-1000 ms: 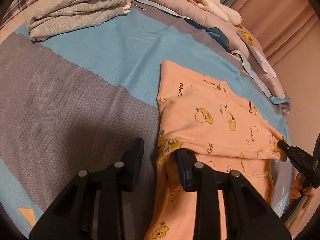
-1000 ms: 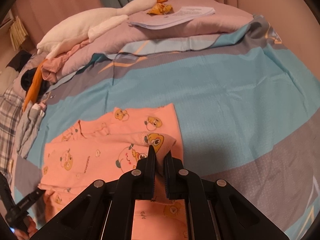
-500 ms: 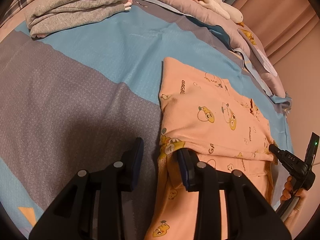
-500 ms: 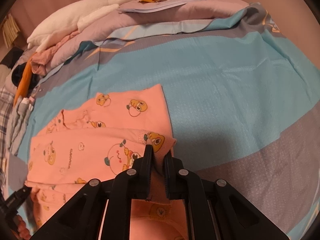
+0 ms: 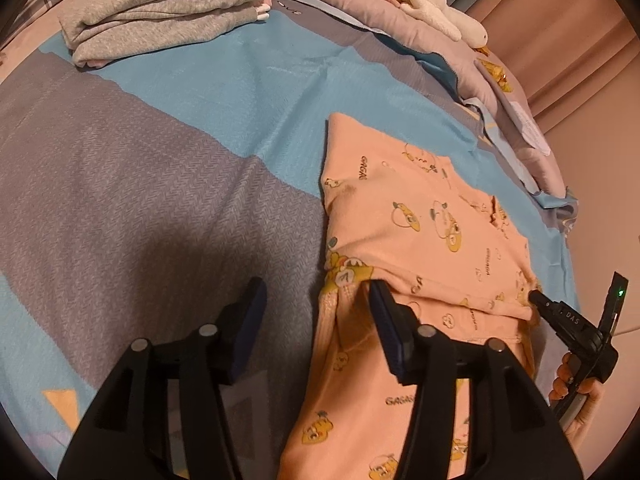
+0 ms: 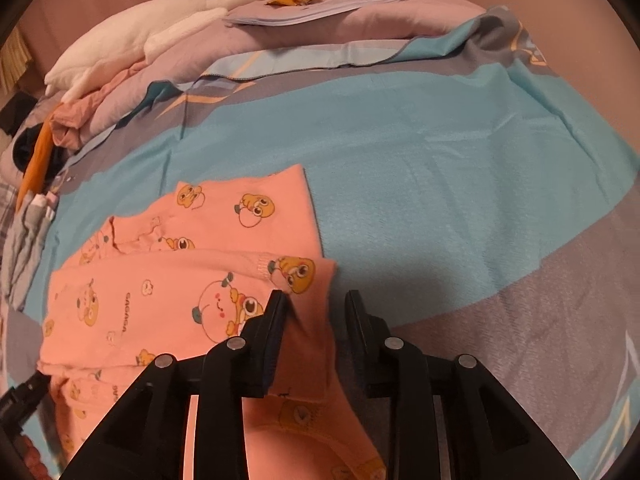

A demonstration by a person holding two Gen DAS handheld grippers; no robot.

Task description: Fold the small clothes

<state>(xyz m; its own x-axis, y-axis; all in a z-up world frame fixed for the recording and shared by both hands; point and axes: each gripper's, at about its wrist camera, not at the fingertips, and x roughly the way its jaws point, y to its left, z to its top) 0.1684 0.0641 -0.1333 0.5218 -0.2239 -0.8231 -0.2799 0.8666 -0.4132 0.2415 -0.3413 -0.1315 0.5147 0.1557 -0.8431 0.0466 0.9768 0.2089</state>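
A small peach garment with cartoon prints [image 5: 420, 224] lies on the bed, its lower part folded up over the upper part; it also shows in the right wrist view [image 6: 168, 300]. My left gripper [image 5: 316, 300] is open at the fold's left corner, its right finger [image 5: 384, 312] on the cloth. My right gripper [image 6: 316, 304] is open, and the fold's right corner lies loose between its fingers. The right gripper's tip shows in the left wrist view [image 5: 538, 298].
A blue and grey bedsheet [image 5: 160, 160] covers the bed. Folded grey clothes [image 5: 160, 4] lie at the far left. A white plush goose [image 6: 168, 32], pink bedding [image 6: 360, 20] and papers [image 6: 332, 4] are at the bed's head.
My right gripper has opened and let go of the garment's corner, which now lies on the fold. The left gripper stayed open and barely moved.
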